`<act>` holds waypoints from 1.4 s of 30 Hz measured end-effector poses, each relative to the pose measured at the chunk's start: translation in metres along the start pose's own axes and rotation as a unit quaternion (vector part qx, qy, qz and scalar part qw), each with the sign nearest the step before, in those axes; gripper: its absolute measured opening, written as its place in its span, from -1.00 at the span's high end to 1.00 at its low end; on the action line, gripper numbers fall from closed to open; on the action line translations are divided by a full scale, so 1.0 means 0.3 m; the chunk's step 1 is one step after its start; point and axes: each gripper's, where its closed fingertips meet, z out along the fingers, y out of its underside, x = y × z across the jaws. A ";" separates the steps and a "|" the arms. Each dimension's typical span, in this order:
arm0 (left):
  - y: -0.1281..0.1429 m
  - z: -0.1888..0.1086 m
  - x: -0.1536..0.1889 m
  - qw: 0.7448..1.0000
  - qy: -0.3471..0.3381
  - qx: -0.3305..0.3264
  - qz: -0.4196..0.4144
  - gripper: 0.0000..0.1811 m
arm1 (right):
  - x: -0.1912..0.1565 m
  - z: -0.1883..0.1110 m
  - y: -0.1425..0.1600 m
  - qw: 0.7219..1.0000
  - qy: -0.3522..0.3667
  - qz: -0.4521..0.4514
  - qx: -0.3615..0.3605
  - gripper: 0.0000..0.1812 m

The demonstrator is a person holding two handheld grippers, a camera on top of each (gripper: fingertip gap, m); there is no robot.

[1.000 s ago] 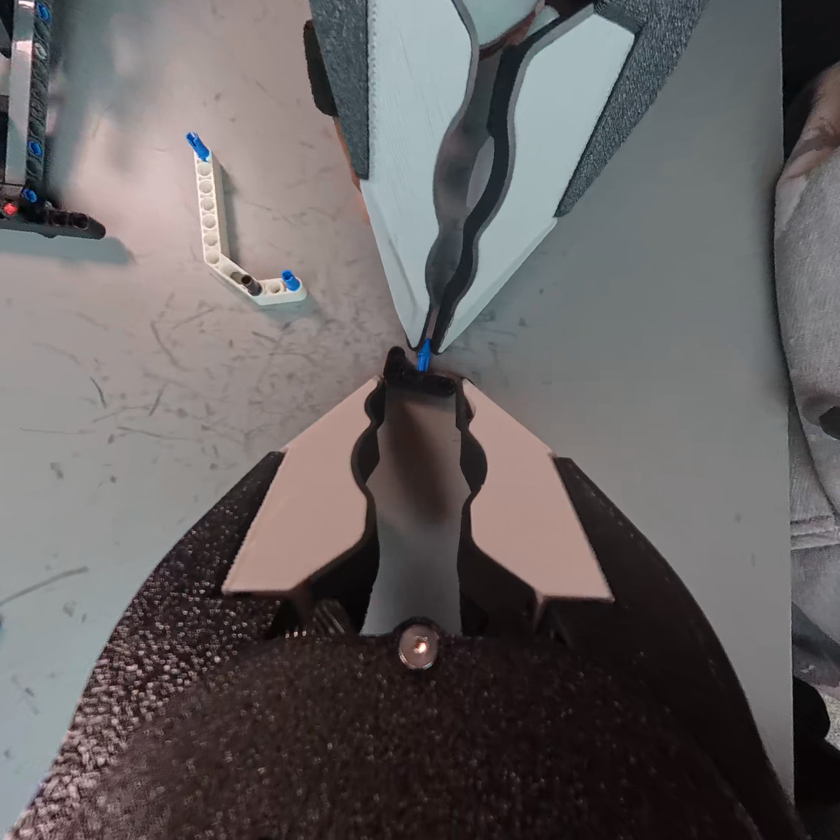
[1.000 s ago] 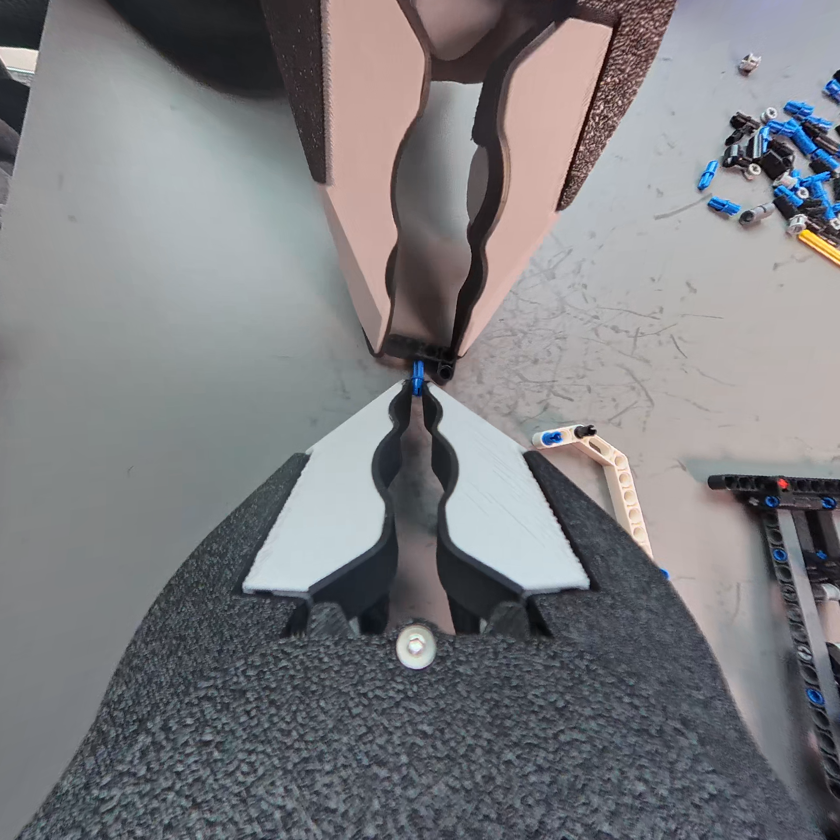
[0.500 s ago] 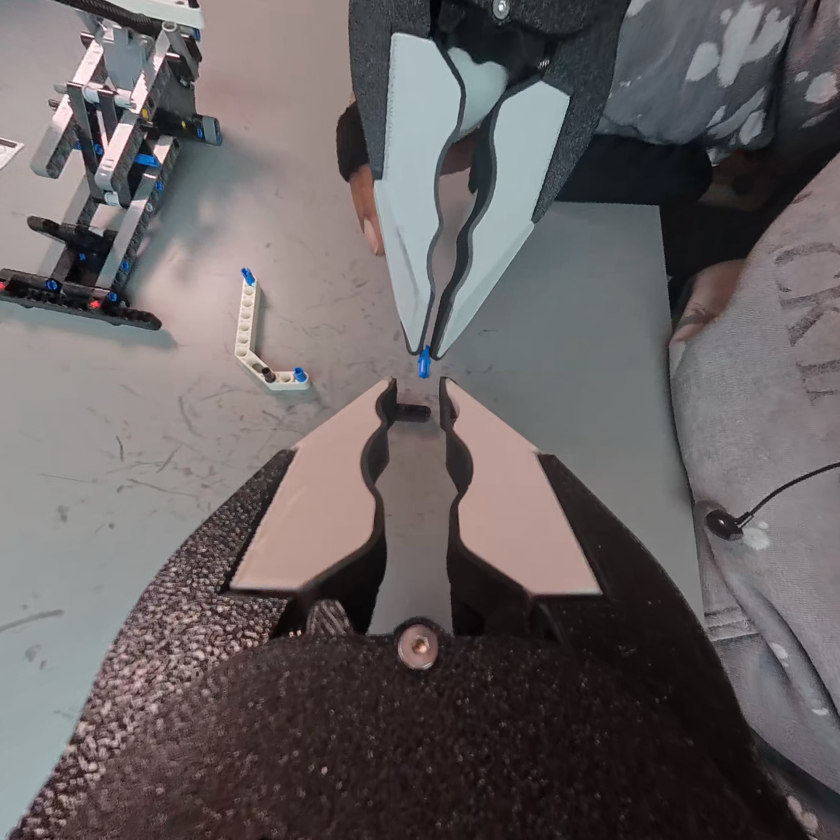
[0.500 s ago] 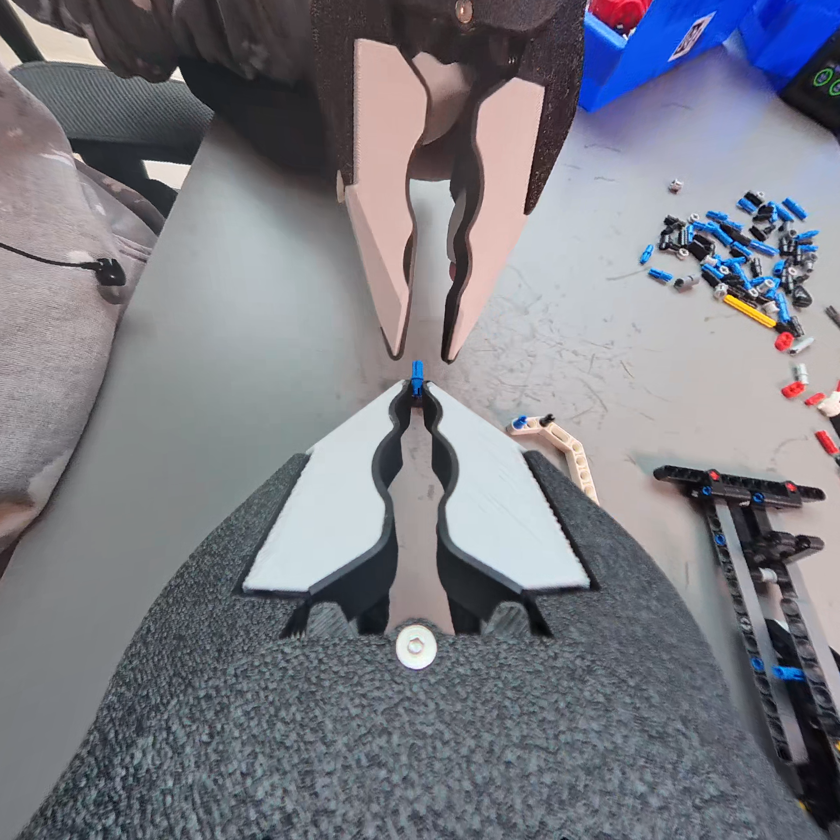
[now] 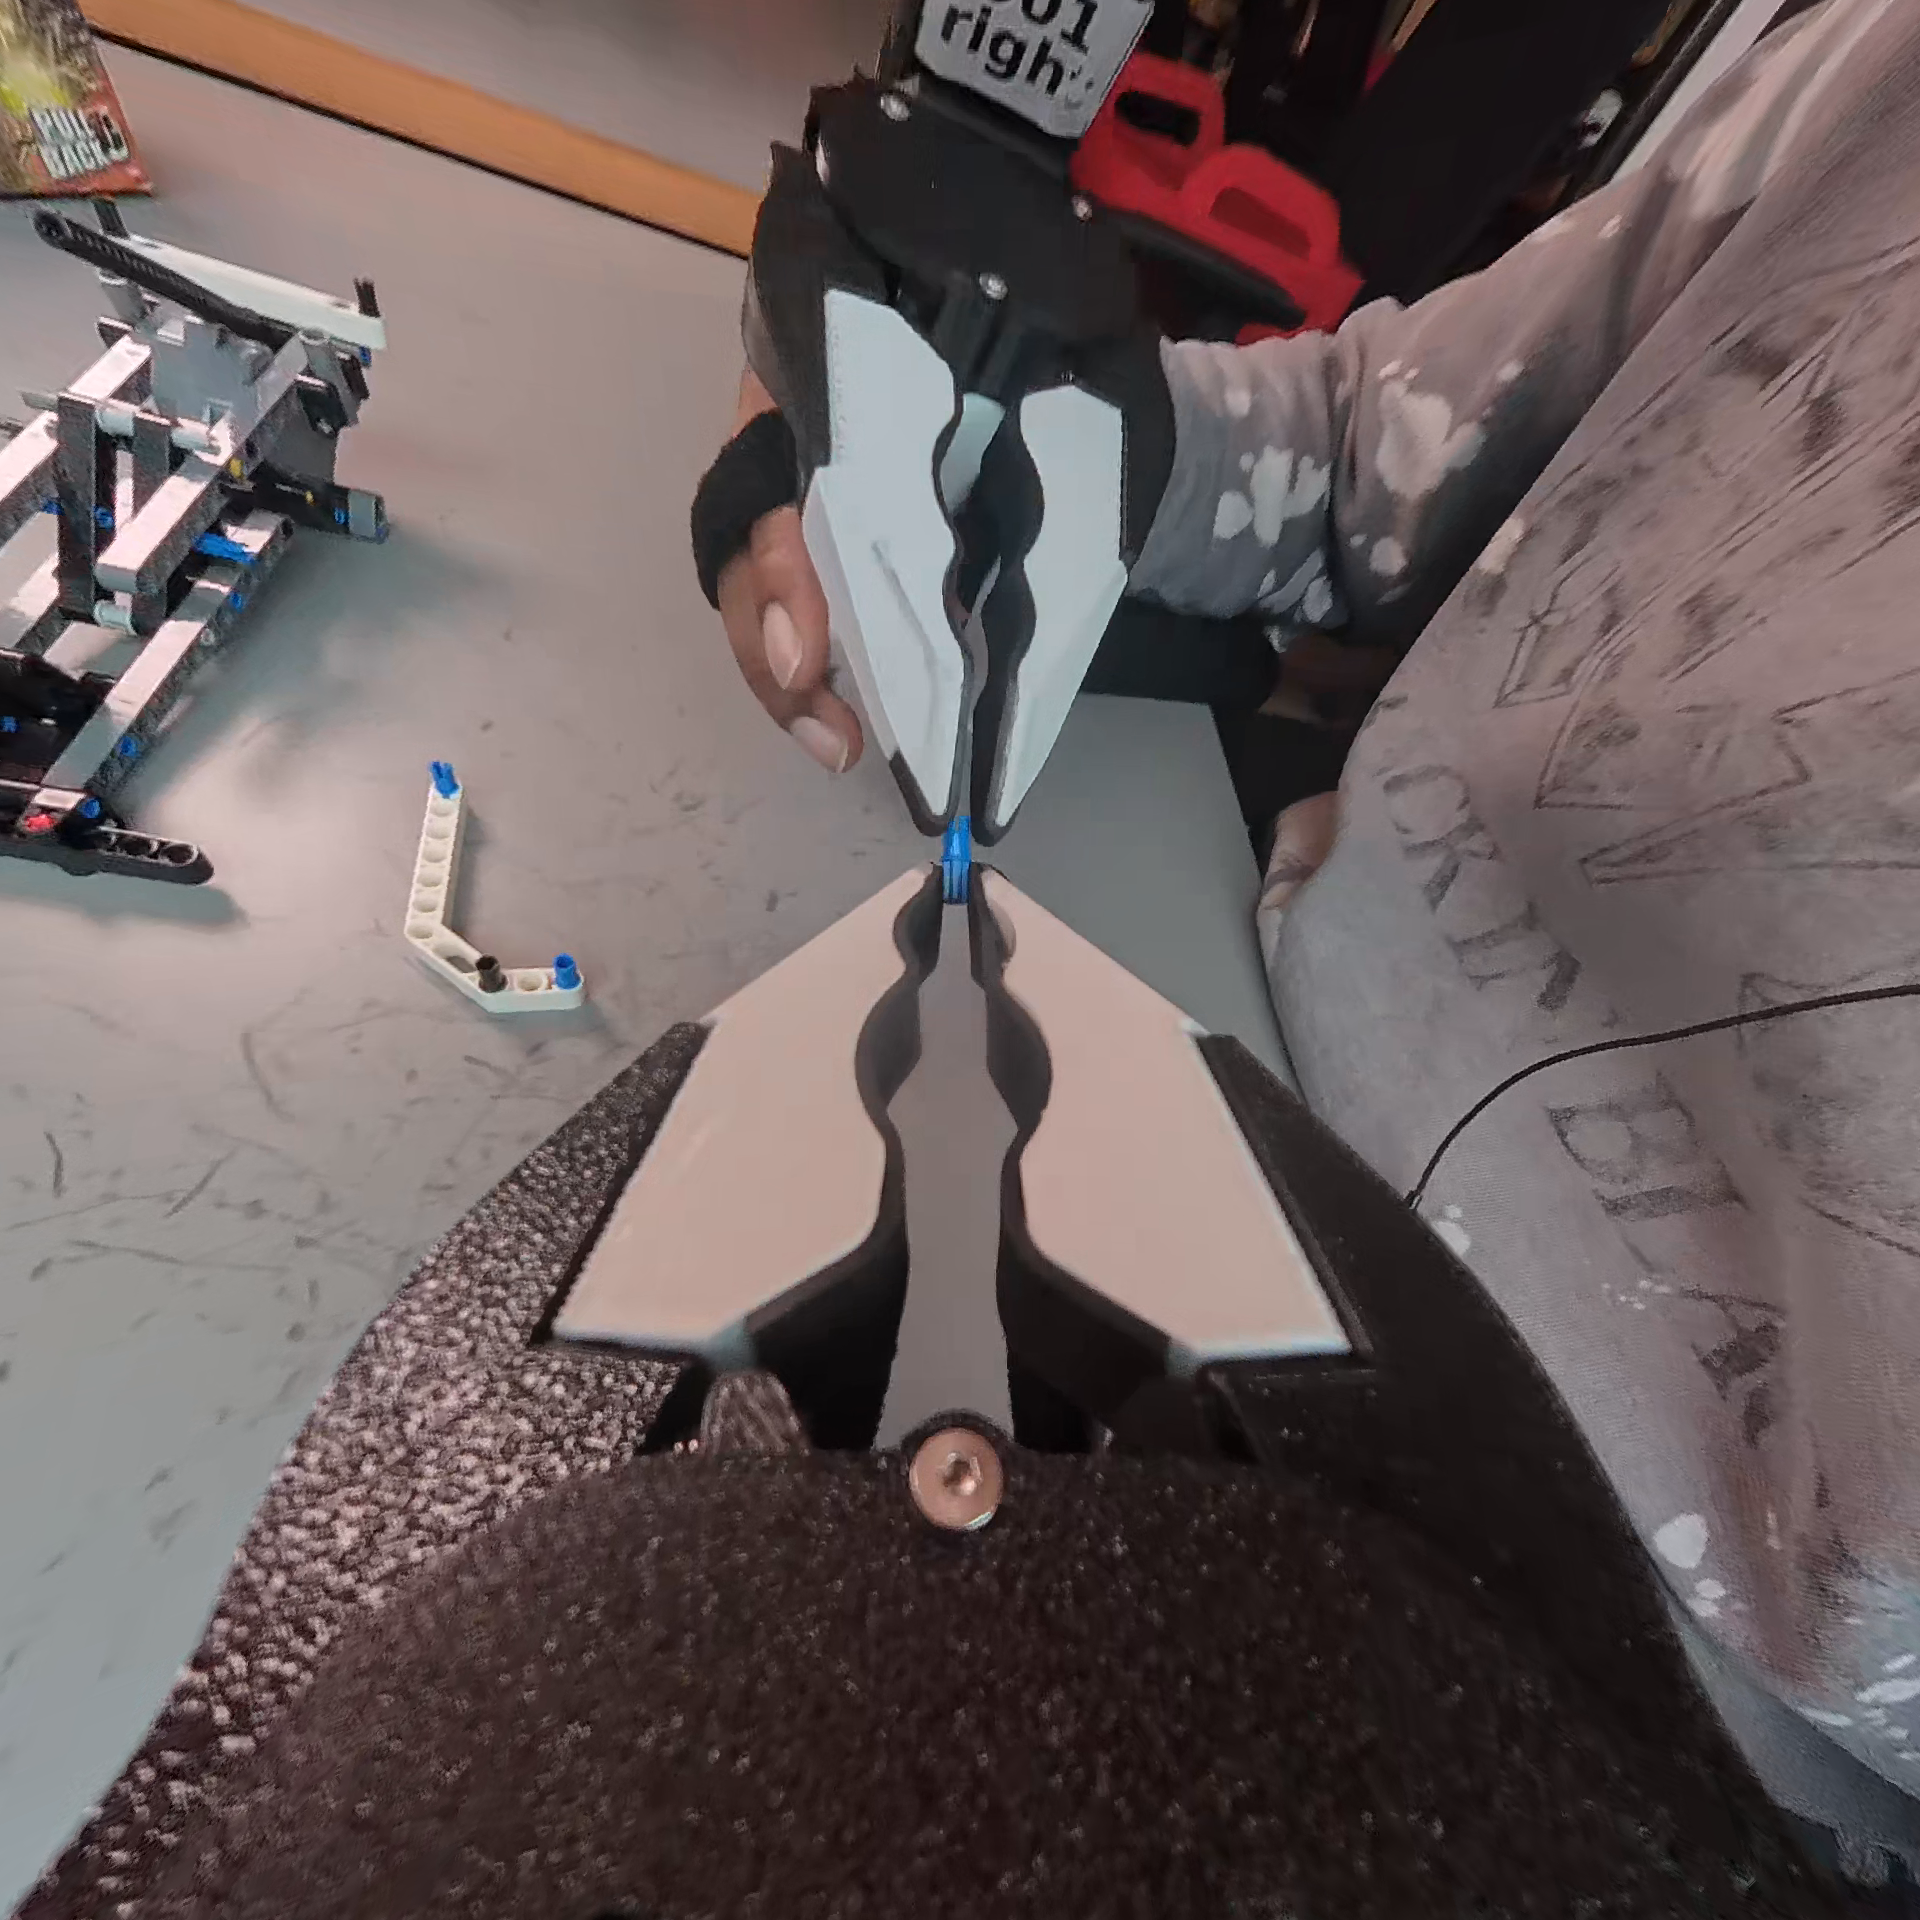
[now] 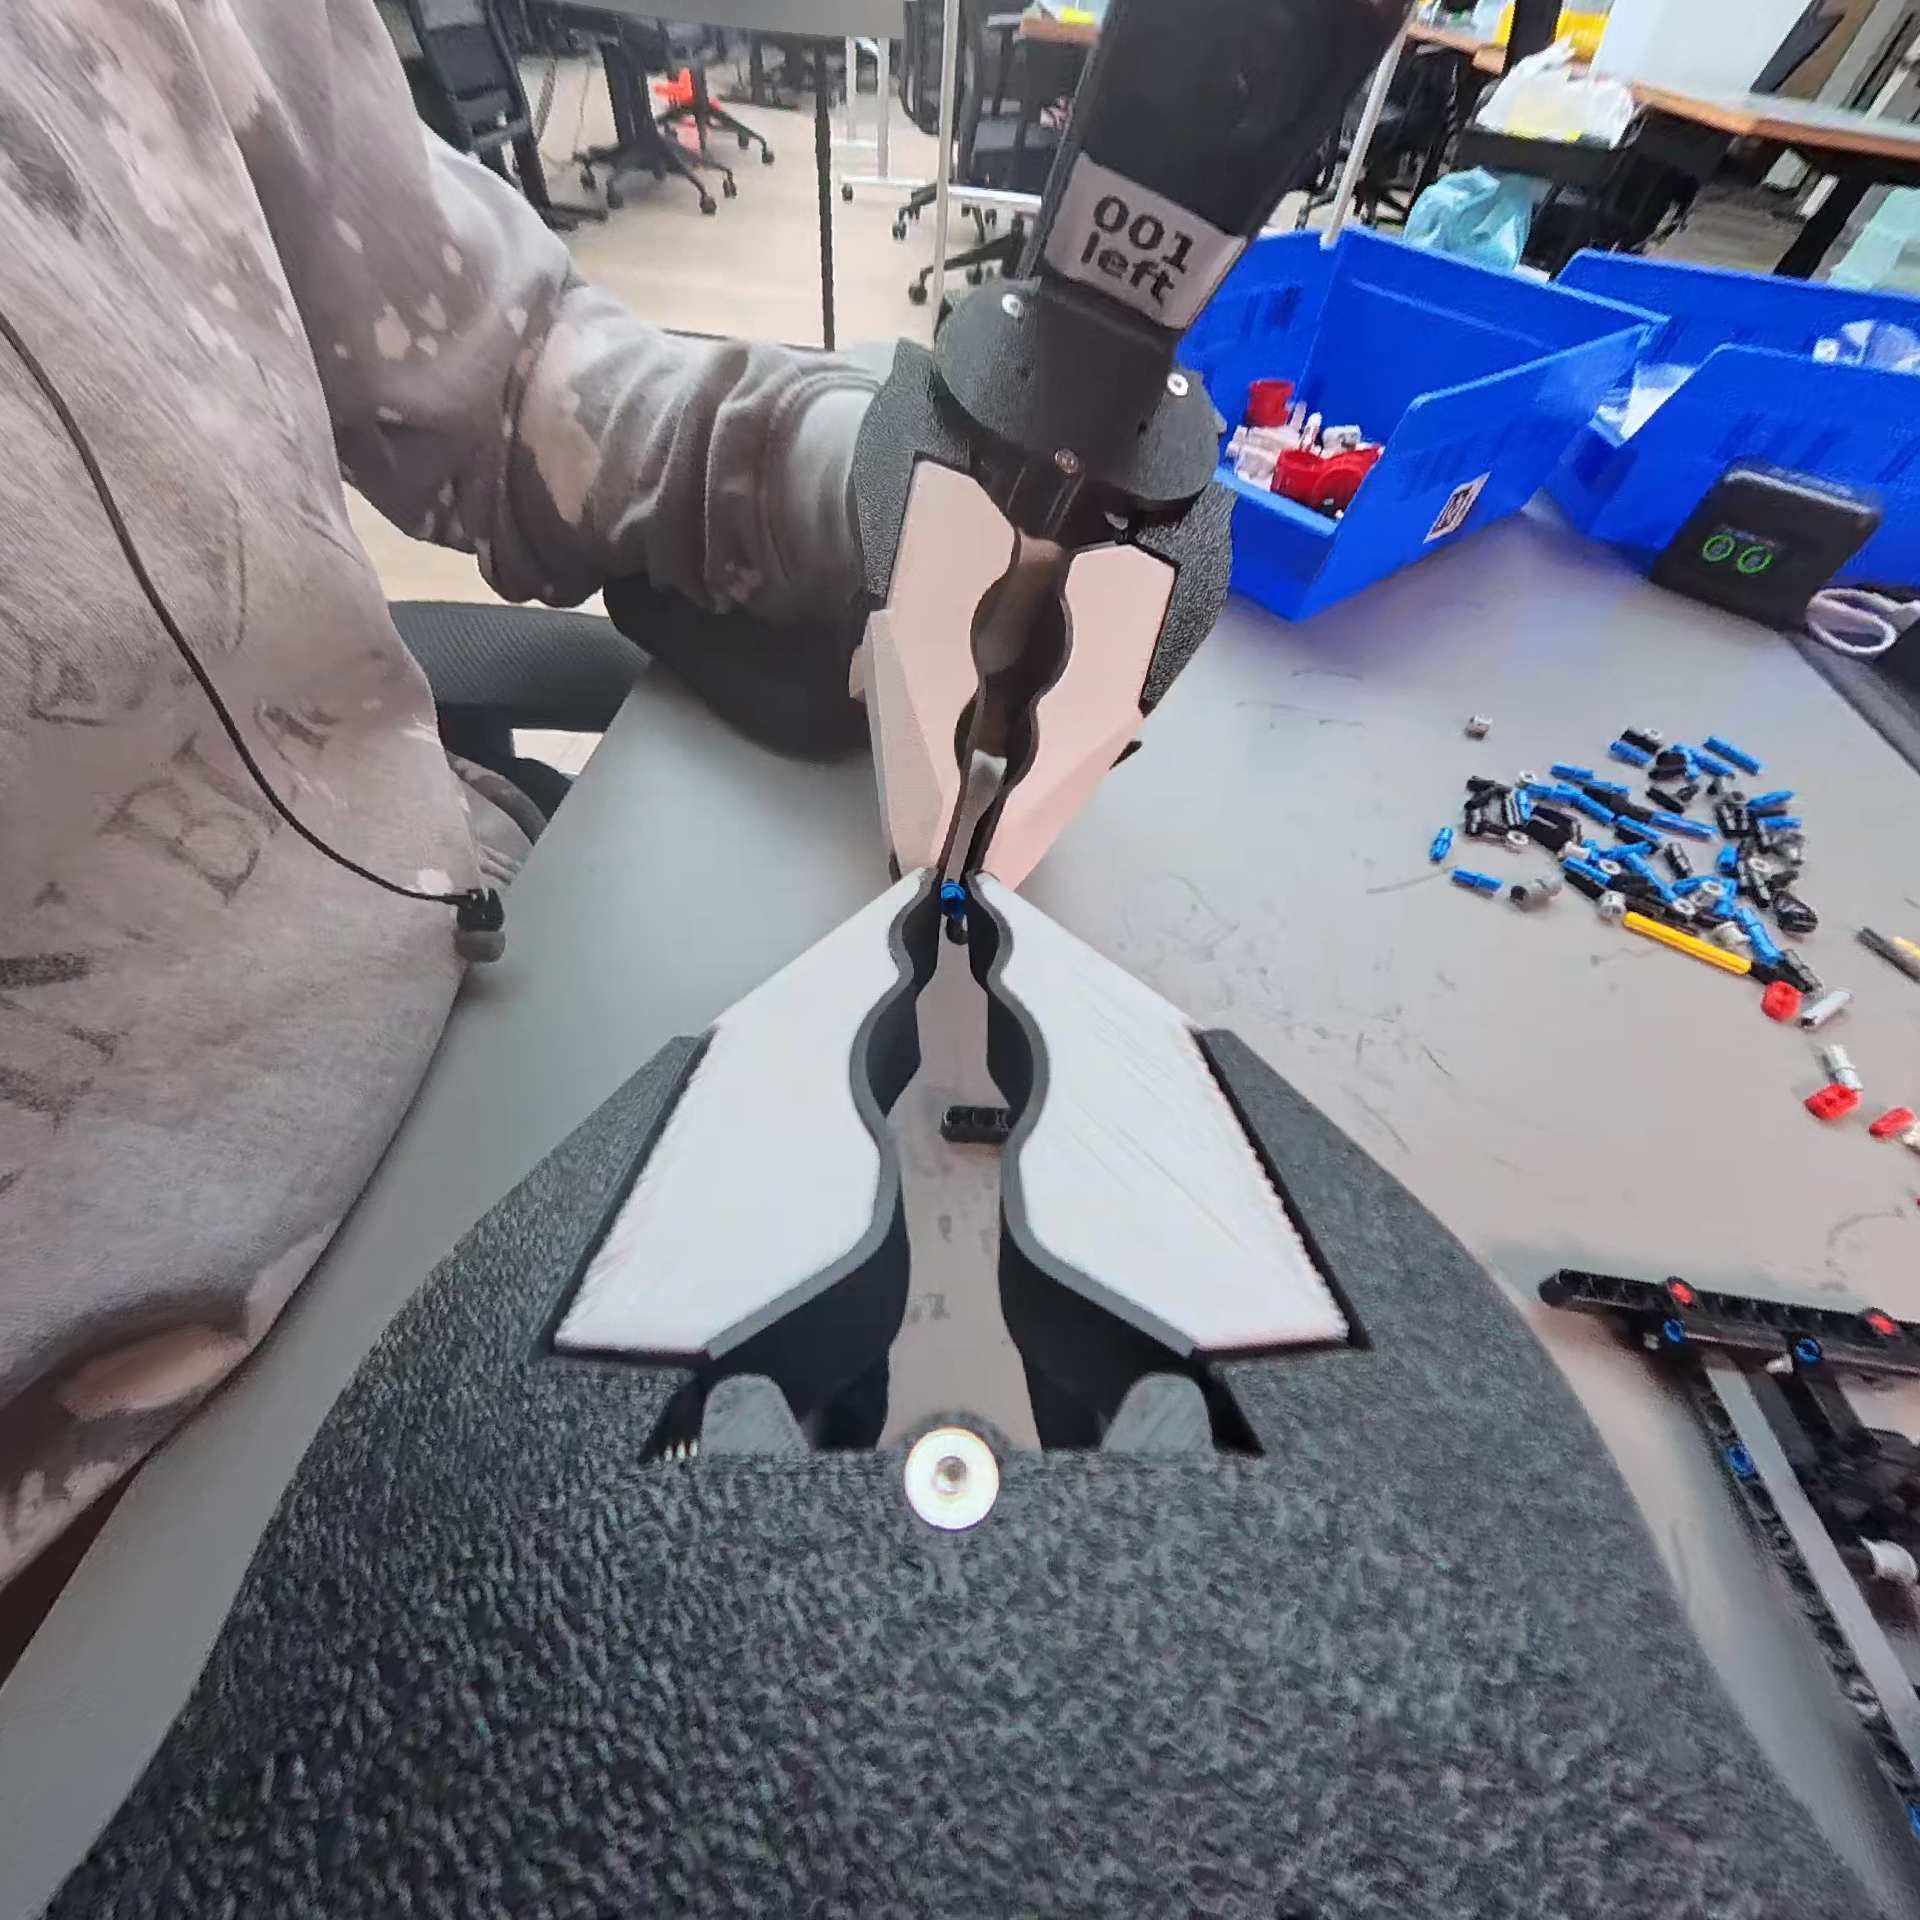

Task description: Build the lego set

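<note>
Left wrist view: small blue pin (image 5: 955, 864) pinched between both claws.

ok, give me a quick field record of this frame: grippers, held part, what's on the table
right gripper: shut on blue pin, tips pointing at the left gripper
left gripper: tips meet the right gripper's, apparently closed on the pin's other end
pin: held above the table
black beam: loose on the table below the grippers
white angled beam: on the table, pins fitted
partial build: far side
loose parts pile: apart from the grippers
</note>
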 end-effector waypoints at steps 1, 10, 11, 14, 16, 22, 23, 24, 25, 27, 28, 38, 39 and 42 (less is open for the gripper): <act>-0.010 -0.004 0.007 1.000 0.008 0.010 -0.001 0.96 | -0.002 -0.002 -0.013 1.000 0.001 -0.003 0.009 0.95; -0.033 -0.008 0.022 0.999 0.013 0.028 0.011 0.96 | -0.012 -0.005 -0.032 1.000 -0.004 -0.002 0.018 0.94; -0.034 -0.008 0.020 0.999 0.011 0.029 0.011 0.96 | -0.010 -0.006 -0.031 1.000 -0.003 -0.001 0.017 0.94; -0.036 -0.010 0.017 0.999 0.004 0.029 0.018 0.96 | -0.005 -0.008 -0.030 1.000 -0.001 0.002 0.015 0.95; -0.036 -0.011 0.017 0.999 0.001 0.028 0.022 0.96 | -0.006 -0.007 -0.031 1.000 0.000 0.002 0.015 0.95; -0.021 -0.009 -0.002 1.000 -0.012 0.019 0.019 0.95 | 0.003 0.000 -0.015 1.000 0.003 0.017 0.005 0.96; -0.015 -0.007 -0.012 1.000 -0.020 0.015 0.017 0.95 | 0.009 0.002 -0.007 1.000 0.008 0.017 -0.001 0.96; -0.010 -0.006 -0.025 0.999 -0.029 0.012 0.017 0.94 | 0.018 0.004 0.002 1.000 0.014 0.016 -0.008 0.96; -0.005 -0.006 -0.039 0.999 -0.039 0.010 0.017 0.90 | 0.027 0.005 0.008 1.000 0.020 0.016 -0.011 0.96; 0.019 -0.008 -0.065 0.998 -0.058 -0.009 0.020 0.78 | 0.037 0.001 0.018 0.999 0.021 0.026 -0.016 0.96; 0.044 -0.008 -0.081 0.997 -0.069 -0.030 0.026 0.71 | 0.046 -0.003 0.026 0.999 0.025 0.030 -0.021 0.96; 0.209 0.026 -0.149 0.978 -0.091 -0.179 0.063 0.42 | 0.075 -0.022 0.068 0.997 0.047 0.025 -0.055 0.96; 0.214 0.031 -0.151 0.976 -0.090 -0.185 0.065 0.41 | 0.075 -0.023 0.075 0.997 0.046 0.026 -0.059 0.96; 0.225 0.048 -0.146 0.973 -0.087 -0.198 0.075 0.41 | 0.078 -0.023 0.093 0.996 0.047 0.029 -0.068 0.96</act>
